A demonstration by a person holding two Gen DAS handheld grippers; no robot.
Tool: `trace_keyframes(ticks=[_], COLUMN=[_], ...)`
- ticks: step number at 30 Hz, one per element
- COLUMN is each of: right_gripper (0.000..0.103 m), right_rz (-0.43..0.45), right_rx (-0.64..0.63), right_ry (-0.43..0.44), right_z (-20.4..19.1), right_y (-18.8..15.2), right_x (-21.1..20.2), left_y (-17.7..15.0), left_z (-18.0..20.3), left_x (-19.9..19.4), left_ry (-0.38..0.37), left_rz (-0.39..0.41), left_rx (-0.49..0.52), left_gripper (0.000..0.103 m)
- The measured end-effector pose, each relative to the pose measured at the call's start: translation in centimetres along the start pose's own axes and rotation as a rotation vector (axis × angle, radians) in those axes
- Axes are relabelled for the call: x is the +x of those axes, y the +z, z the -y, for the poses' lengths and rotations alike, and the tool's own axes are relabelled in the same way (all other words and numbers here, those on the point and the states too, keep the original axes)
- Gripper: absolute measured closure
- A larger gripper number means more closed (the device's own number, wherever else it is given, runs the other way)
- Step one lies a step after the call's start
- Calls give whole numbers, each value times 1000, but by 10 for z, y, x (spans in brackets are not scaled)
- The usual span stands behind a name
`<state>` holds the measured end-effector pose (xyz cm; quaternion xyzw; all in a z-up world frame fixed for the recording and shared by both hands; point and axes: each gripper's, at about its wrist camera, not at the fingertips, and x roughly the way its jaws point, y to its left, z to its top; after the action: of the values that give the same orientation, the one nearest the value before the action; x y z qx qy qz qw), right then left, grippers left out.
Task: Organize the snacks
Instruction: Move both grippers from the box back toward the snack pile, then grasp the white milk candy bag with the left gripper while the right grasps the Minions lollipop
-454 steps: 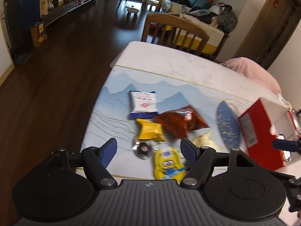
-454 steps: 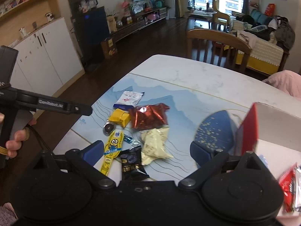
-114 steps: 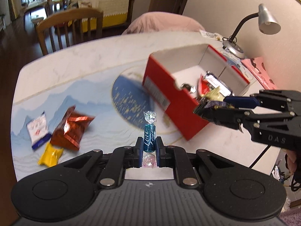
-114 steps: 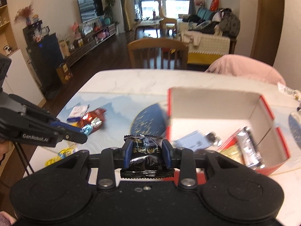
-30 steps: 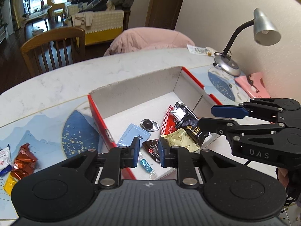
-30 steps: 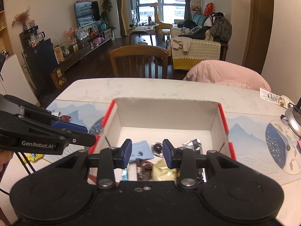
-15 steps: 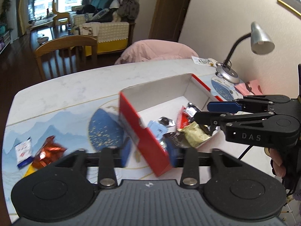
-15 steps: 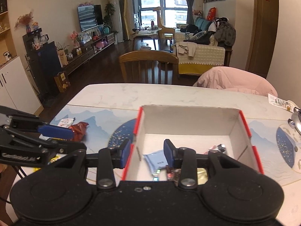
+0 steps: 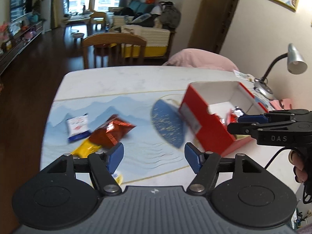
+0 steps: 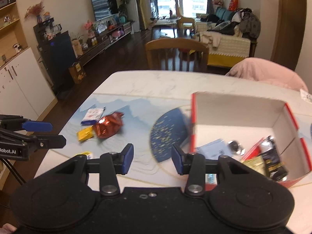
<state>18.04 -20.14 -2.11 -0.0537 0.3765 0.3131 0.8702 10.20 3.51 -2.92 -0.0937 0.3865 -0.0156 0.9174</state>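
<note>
Swinging toward the loose snacks on the counter, left tool spread wide and carrying nothing, right tool likewise parted and bare beside the red box. Judging best: descending squarely over the red foil packet, straddling its narrow width, not its length. Lying with long axis slanting from near-left to far-right, overlapping the yellow packet; white-and-blue packet resting just beside.
</note>
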Motion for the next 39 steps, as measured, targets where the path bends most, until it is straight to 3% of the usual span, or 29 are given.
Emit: trace_keyframes(ticks=[9, 13, 21, 23, 30, 39], right_gripper=[48, 47, 44, 3, 1, 1], right_rz=[-57, -94, -126, -126, -106, -116], right_rx=[13, 22, 41, 43, 20, 104], right_ry=[56, 79, 123, 130, 124, 77], right_z=[-35, -46, -65, -68, -74, -69], right_y=[-12, -15, -13, -10, -1, -2], right_x=[22, 35, 56, 60, 68, 83], left_y=[-38, -53, -48, -44, -25, 37], left_z=[-48, -62, -83, -88, -106, -159], left_x=[-4, 1, 9, 13, 37, 96], left_ry=[21, 16, 30, 29, 53, 101], left_rz=[-43, -71, -72, -73, -72, -176], left_rx=[-50, -62, -53, -51, -41, -202], left_gripper=[30, 30, 30, 30, 30, 30])
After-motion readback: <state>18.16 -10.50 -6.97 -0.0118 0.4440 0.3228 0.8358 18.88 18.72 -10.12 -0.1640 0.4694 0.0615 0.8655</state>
